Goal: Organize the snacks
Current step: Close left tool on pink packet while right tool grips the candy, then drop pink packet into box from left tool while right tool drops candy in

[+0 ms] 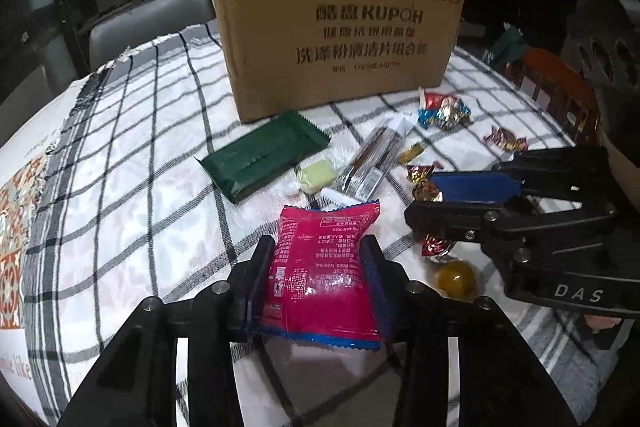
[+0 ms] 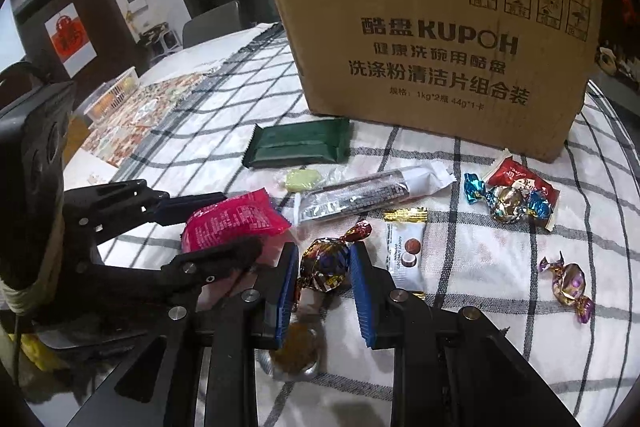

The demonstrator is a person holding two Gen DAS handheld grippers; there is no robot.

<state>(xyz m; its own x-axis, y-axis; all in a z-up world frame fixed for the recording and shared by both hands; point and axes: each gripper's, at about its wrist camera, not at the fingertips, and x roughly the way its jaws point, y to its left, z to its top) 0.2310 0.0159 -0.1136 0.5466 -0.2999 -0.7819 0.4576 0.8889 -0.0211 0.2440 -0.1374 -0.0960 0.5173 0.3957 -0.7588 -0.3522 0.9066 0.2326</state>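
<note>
My left gripper (image 1: 316, 267) is shut on a pink snack packet (image 1: 320, 267), held just above the checked tablecloth (image 1: 140, 147); the packet also shows in the right wrist view (image 2: 232, 223). My right gripper (image 2: 324, 267) is shut on a red-brown foil candy (image 2: 324, 263); it shows from the side in the left wrist view (image 1: 432, 195). A brown cardboard box (image 1: 340, 27) stands upright at the back, also in the right wrist view (image 2: 440, 59). A dark green packet (image 1: 264, 155), a pale green sweet (image 1: 316, 175) and a silver bar wrapper (image 1: 372, 163) lie before it.
Several foil candies lie to the right: a blue-gold cluster (image 2: 512, 203), a purple-gold one (image 2: 568, 281), a small white sachet (image 2: 406, 251). An amber jelly cup (image 1: 456, 279) sits under the right gripper. A grey chair (image 1: 152, 23) stands behind the table; a white basket (image 2: 112, 91) is far left.
</note>
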